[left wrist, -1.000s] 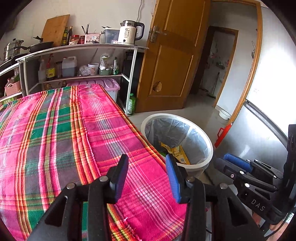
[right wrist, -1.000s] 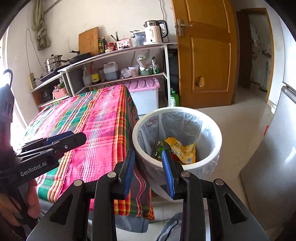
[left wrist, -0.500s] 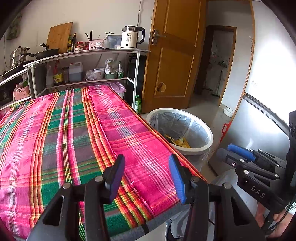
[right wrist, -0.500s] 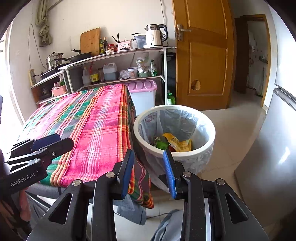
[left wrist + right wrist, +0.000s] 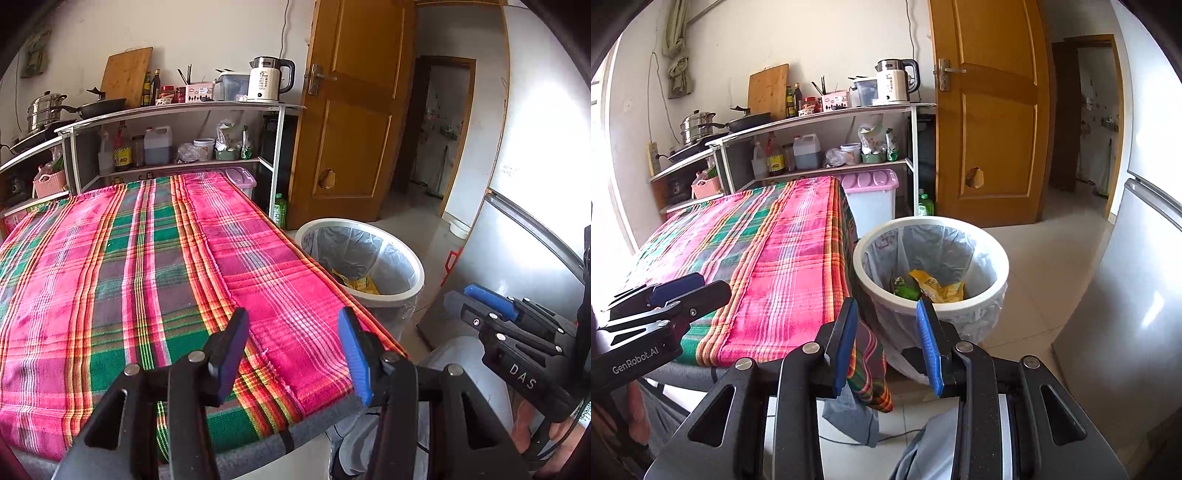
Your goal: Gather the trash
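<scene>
— How many bins? 
— One white bin [image 5: 931,258], with one yellow wrapper [image 5: 938,290] and one green wrapper [image 5: 907,290] inside (more may hide below).
— On the shelf? 
— One kettle [image 5: 895,81], one cutting board [image 5: 768,90], one steamer pot [image 5: 696,125], one pan [image 5: 748,122].
— And tongs? 
— Two sets of tongs: left tongs [image 5: 291,354], right tongs [image 5: 886,343].

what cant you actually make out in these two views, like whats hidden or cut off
- Bottom of the trash bin, left wrist view: hidden by the tablecloth edge and the bin's own rim.
- What lies under the yellow wrapper, right wrist view: buried.
- Kettle label, right wrist view: too small.
- Fridge, right wrist view: cut off by the frame edge.
</scene>
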Demonstrator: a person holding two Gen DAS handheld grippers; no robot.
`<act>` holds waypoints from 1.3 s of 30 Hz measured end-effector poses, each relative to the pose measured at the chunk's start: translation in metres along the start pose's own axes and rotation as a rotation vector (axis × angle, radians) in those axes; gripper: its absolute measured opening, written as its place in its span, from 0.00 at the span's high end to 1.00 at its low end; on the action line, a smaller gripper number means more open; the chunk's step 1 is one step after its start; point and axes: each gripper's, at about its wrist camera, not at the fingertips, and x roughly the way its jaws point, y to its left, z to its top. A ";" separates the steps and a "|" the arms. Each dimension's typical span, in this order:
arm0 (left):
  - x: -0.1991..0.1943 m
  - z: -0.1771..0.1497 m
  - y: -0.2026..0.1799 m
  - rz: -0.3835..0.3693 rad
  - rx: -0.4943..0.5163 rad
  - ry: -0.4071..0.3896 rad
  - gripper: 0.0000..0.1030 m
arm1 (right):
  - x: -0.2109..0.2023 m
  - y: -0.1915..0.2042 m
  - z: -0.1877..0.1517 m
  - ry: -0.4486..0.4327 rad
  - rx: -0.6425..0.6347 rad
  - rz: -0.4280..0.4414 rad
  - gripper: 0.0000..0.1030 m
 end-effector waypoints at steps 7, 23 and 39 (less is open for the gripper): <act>-0.001 -0.002 -0.003 0.003 0.004 -0.006 0.50 | 0.000 -0.001 0.000 0.001 0.000 0.000 0.67; 0.001 -0.005 -0.005 0.009 0.009 0.001 0.50 | -0.001 -0.002 0.000 0.003 -0.002 -0.002 0.67; 0.000 -0.007 -0.006 0.016 0.009 0.000 0.49 | 0.000 -0.003 0.000 0.006 -0.002 -0.002 0.67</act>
